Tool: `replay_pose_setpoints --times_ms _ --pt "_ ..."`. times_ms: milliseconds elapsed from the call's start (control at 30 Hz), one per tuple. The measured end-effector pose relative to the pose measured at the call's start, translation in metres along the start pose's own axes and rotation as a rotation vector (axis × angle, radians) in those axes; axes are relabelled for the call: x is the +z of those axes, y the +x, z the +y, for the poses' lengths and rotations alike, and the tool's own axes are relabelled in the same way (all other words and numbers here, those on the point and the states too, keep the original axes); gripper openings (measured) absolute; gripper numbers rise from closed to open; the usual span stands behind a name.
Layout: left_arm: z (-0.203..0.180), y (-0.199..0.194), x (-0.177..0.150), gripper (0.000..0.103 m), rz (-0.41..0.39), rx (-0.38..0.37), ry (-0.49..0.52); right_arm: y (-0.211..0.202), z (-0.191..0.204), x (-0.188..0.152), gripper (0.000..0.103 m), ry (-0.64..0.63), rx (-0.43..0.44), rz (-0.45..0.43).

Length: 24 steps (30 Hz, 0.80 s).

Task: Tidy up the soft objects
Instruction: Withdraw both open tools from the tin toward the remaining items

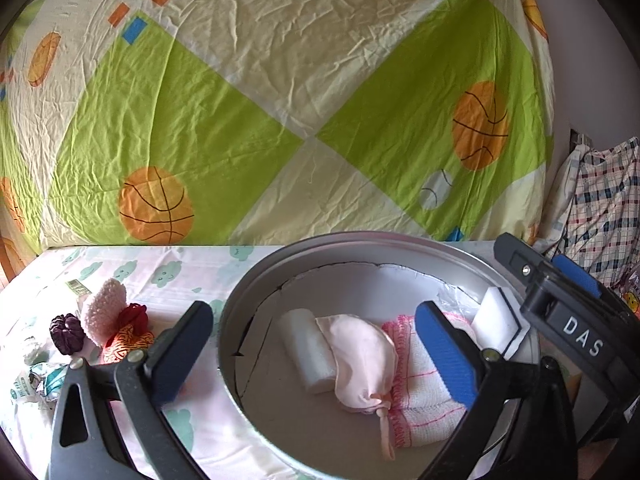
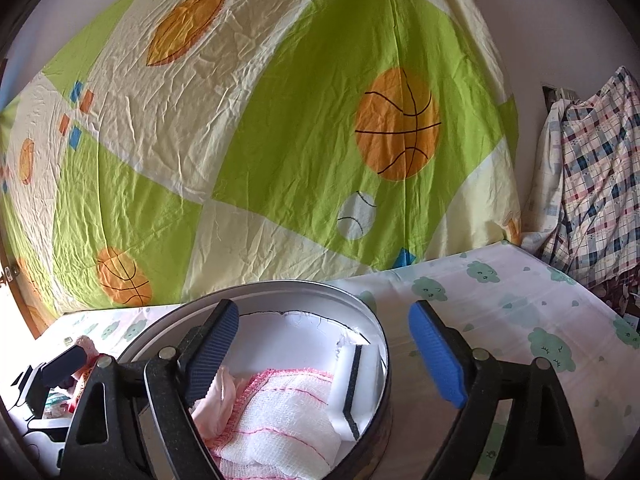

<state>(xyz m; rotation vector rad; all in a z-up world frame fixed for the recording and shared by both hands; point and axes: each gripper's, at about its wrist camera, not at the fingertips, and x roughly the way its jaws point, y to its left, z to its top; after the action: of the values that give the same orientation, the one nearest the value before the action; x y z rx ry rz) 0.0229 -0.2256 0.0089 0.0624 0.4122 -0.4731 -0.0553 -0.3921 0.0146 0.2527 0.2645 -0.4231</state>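
Both of my hand-held grippers, left [image 1: 316,356] and right [image 2: 324,352], stand wide and empty. The pink pouch [image 1: 362,364] lies in the round tin [image 1: 240,308], lower centre, beside the gauze cloth [image 1: 416,396]. It looks light and limp; I'd pinch its bunched neck.

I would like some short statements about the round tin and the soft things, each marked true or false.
1. The pink pouch lies inside the round tin. True.
2. The white roll lies outside the tin. False: it lies inside, beside the pouch.
3. The left gripper holds the pouch. False: its jaws are open and empty.
4. The dark purple scrunchie is on the table, outside the tin. True.
5. The white sponge leans against the tin's wall. True.
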Motion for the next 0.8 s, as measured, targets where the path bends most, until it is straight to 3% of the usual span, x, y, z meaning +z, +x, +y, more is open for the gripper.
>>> replay_pose_setpoints --times_ms 300,500,800 --pt "0.045 -0.027 -0.006 0.102 -0.094 0.102 0.026 -0.028 0.009 -0.01 0.089 0.037 -0.008 -0.107" --pt "0.083 -0.035 -0.015 0.102 -0.096 0.135 0.015 -0.047 0.03 -0.019 0.089 0.024 -0.043 -0.187" --pt "0.131 -0.04 -0.026 0.102 -0.075 0.164 -0.04 -0.06 0.055 -0.031 0.089 0.052 -0.069 -0.22"
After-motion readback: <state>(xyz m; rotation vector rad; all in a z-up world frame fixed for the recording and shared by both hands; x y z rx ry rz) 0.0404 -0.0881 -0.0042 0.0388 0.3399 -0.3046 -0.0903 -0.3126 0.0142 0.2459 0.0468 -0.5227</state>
